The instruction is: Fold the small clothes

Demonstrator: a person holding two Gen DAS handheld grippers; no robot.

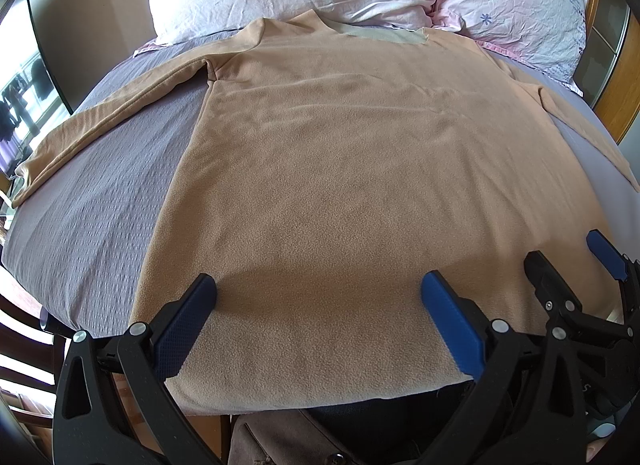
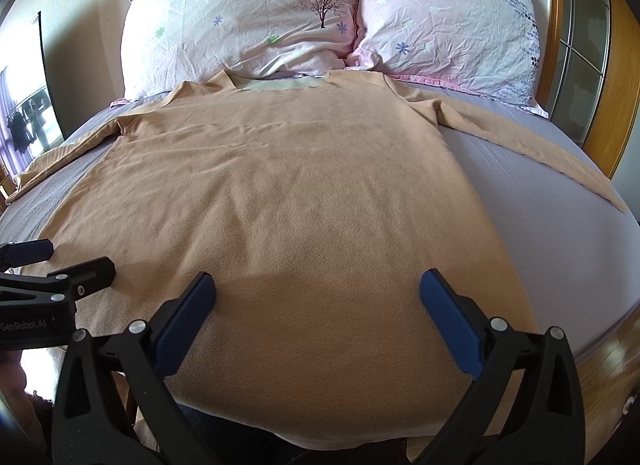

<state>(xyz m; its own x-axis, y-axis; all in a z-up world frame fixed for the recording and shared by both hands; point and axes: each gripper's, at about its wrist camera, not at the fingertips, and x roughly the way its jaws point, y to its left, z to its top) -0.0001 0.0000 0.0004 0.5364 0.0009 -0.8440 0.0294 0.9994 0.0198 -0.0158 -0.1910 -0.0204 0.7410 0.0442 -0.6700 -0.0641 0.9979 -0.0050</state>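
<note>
While the grey bed [image 1: 100, 201] is carrying it, the tan shirt [image 1: 340, 169] is lying flat, sleeves out, collar at the pillows [image 2: 320, 17].
Left gripper [image 1: 318, 297] and right gripper [image 2: 318, 297] are hovering over the hem, jaws gaping wide, gripping nothing.

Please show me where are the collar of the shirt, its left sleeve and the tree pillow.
collar [image 2: 280, 84], right wrist view, pale neckband.
left sleeve [image 1: 100, 117], left wrist view, middle of sleeve.
tree pillow [image 2: 240, 17], right wrist view, its front face.
</note>
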